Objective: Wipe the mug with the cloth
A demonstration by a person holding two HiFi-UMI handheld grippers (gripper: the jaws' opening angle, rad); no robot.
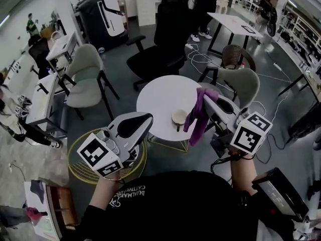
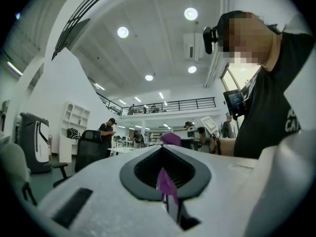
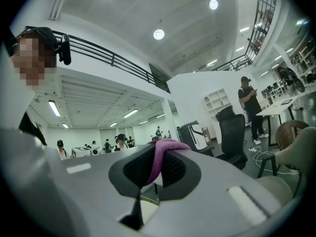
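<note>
- Right tool (image 1: pixel 206 97): its jaws are closed on the cloth (image 1: pixel 197 116). The right gripper view shows purple fabric pinched in the seam and bunched over the tip.
- Left tool (image 1: pixel 149 118): its jaws are closed, and we judge it holds nothing. A thin purple sliver shows in its seam in the left gripper view, but we cannot tell what that is.
- The cloth hangs from the right tool's tip as a long strip. Its long axis runs downward, and its loose end is just beside the mug.
- The mug (image 1: pixel 179 117) stands on the round white desk (image 1: pixel 155 102) near the edge facing us. It lies between the two tools and closer to the right one.
- In the head view the mug is just left of the hanging cloth and well to the right of the left tool's tip.
- The mug is upright, so its long axis is vertical and its mouth faces up. What looks like its handle points toward us.
- We judge that wiping has not begun. The cloth must swing left onto the mug, and the left tool is free to steady it.
</note>
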